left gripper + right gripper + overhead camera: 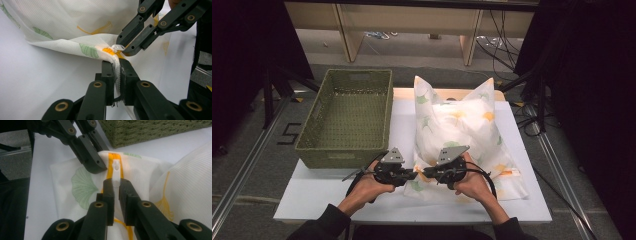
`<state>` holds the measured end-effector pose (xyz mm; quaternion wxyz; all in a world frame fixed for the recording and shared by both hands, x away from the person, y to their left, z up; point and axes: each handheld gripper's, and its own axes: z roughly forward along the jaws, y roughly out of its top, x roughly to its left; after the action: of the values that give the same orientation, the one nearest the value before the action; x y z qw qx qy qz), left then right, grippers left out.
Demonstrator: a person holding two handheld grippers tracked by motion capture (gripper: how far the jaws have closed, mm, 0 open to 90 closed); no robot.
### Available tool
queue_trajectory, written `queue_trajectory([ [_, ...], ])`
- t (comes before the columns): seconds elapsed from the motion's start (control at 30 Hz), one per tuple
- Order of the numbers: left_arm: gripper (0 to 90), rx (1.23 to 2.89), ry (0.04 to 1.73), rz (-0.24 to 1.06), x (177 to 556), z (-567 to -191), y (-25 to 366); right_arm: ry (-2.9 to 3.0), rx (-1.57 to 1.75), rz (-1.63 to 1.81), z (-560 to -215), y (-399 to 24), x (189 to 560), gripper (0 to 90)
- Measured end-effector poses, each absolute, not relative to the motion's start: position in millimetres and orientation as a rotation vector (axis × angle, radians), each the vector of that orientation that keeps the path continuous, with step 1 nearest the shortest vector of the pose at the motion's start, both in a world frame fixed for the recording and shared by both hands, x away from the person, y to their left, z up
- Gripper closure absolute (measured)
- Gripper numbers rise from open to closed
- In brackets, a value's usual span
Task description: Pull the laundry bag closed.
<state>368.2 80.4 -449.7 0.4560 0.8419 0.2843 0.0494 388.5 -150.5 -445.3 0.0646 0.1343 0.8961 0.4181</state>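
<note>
Bench (337, 192): your white, smooth, flat board carries everything.
Basket (347, 117): a rectangular olive basket of tight woven fibre sits on the bench's left half, just beside the pillow.
Pillow (462, 132): a plump cushion in a white, fine-meshed cover printed with green and yellow ginkgo leaves lies on the right half, its far corners pointed up.
Left claw (117, 67): your black, blocky jaws are clamped on the folded near edge of the cover, beside the zipper's end.
Right claw (115, 185): your jaws pinch the zipper pull; they have just been closing.
Zipper tape (110, 168): a narrow orange strip runs along the cover's seam.
Zipper pull (115, 168): a small white plastic tab, flat and slotted, stands between the right claw's pads.
</note>
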Motion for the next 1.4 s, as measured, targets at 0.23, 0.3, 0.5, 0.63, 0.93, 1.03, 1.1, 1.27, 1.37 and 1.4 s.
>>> queue_trajectory([
  [0.23,82.1,2.096,0.681,0.137,367.3,-449.0,79.4,2.713,0.400,1.239,-447.1,-148.8,388.3,84.7],
  [0.3,82.0,2.084,0.672,0.136,367.3,-449.0,79.3,2.714,0.417,1.235,-446.5,-149.0,387.6,84.7],
  [0.5,82.2,2.078,0.696,0.125,366.4,-449.4,78.9,2.703,0.421,1.269,-445.3,-151.3,388.6,83.4],
  [0.63,82.3,2.082,0.688,0.131,366.5,-449.5,79.1,2.723,0.435,1.279,-446.0,-150.3,388.5,81.9],
  [0.93,82.1,2.078,0.690,0.129,366.4,-449.6,78.5,2.721,0.442,1.277,-445.5,-150.9,388.5,84.7],
  [1.03,82.0,2.089,0.690,0.143,365.6,-448.6,79.1,2.726,0.475,1.298,-445.8,-151.7,389.2,83.3],
  [1.1,82.1,2.091,0.690,0.145,366.2,-448.5,79.0,2.728,0.467,1.303,-446.2,-150.8,389.2,83.2],
  [1.27,81.9,2.086,0.686,0.144,366.1,-448.5,79.2,2.743,0.472,1.303,-446.9,-150.9,389.4,83.4],
  [1.37,81.9,2.093,0.686,0.145,365.3,-448.7,79.0,2.741,0.487,1.318,-446.5,-151.0,389.7,82.4],
  [1.4,81.9,2.100,0.660,0.156,366.1,-448.2,79.1,2.744,0.486,1.319,-446.9,-150.8,390.1,82.8],
])
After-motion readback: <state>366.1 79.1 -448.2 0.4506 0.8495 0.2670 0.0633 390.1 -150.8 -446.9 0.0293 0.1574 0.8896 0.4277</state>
